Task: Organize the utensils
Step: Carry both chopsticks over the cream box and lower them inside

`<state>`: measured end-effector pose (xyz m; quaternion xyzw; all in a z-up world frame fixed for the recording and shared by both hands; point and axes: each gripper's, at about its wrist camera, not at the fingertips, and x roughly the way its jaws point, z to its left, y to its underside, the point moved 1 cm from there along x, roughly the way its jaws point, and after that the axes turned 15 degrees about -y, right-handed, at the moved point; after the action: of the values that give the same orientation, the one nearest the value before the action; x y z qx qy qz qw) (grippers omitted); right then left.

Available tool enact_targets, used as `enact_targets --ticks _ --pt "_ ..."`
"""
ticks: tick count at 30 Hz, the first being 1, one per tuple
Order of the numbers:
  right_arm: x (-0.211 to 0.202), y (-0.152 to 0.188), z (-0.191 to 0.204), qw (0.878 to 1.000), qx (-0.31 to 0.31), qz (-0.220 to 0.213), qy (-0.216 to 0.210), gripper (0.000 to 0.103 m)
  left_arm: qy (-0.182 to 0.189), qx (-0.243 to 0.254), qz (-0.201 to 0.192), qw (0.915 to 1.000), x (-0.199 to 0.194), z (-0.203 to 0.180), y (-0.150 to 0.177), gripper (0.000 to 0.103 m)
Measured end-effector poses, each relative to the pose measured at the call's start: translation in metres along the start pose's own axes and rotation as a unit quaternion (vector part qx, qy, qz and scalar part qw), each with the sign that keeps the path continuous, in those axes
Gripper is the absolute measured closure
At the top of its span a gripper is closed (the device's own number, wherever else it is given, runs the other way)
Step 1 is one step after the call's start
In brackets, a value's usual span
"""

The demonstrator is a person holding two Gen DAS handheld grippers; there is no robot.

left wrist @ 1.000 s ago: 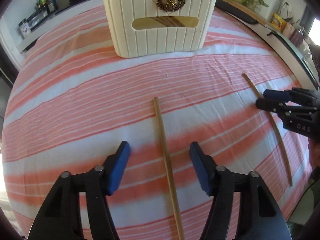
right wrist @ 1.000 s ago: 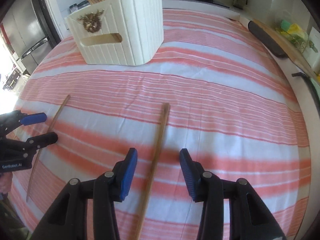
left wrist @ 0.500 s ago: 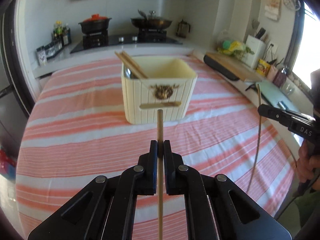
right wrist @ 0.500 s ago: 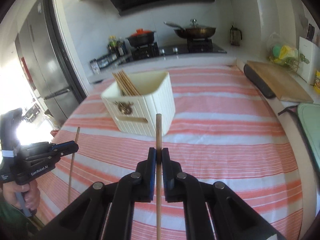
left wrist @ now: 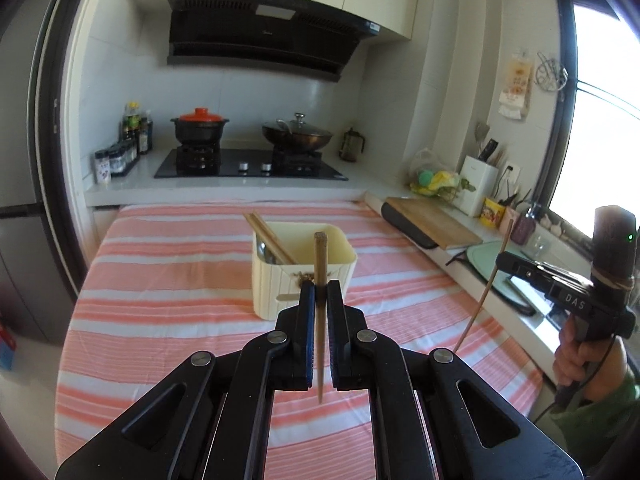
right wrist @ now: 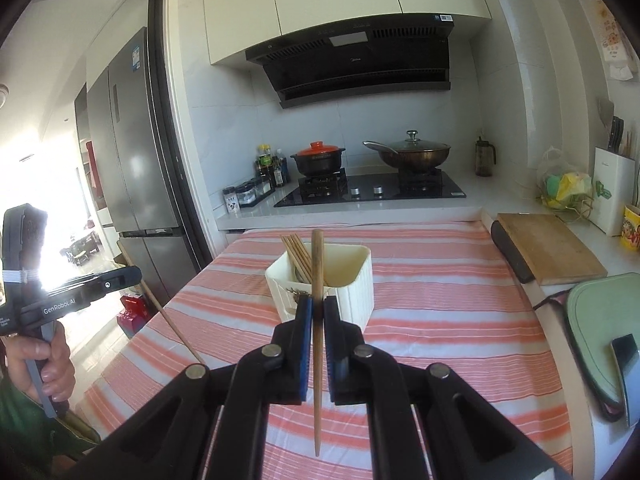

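You face a white-tiled wall (left wrist: 248, 96) with a black hood (left wrist: 264, 36) over the hob (left wrist: 250, 168); bright window (left wrist: 596, 112) at right, steel fridge (right wrist: 132, 160) beside the doorway left.

Striped table (left wrist: 160, 280), cream utensil holder (left wrist: 272, 292) on it

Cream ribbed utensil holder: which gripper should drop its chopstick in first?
Right, marginally. Right gripper and left gripper each clamp a wooden chopstick facing the cream ribbed holder, but stored chopsticks crowd its left side, leaving the right open.
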<state>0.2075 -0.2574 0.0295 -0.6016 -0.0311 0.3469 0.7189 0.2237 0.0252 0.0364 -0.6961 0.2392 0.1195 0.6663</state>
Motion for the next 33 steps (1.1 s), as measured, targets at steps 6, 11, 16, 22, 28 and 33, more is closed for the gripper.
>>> enact_targets --ticks 6,11,16,22,28,33 --pt "-0.006 -0.004 -0.005 1.000 0.022 -0.004 -0.018 0.097 0.010 -0.012 0.002 0.9999 -0.005 0.006 -0.002 0.099" --pt "-0.004 -0.009 -0.004 1.000 0.018 -0.008 -0.020 0.097 0.017 -0.023 0.002 0.9996 -0.003 0.011 -0.004 0.099" --pt "0.006 -0.025 -0.002 1.000 0.000 -0.023 -0.011 0.097 0.014 -0.035 -0.023 0.9990 -0.005 0.015 -0.023 0.099" --pt "0.033 -0.077 0.001 0.997 -0.038 -0.073 0.004 0.097 0.001 -0.067 -0.066 0.9955 0.004 0.028 -0.075 0.099" --pt "0.079 -0.129 -0.004 0.989 -0.083 -0.121 0.002 0.097 -0.030 -0.086 -0.099 0.9909 0.051 0.028 -0.122 0.099" --pt "0.154 -0.137 -0.026 0.991 -0.119 -0.065 0.014 0.097 -0.042 -0.089 -0.046 0.9941 0.130 0.022 -0.124 0.099"
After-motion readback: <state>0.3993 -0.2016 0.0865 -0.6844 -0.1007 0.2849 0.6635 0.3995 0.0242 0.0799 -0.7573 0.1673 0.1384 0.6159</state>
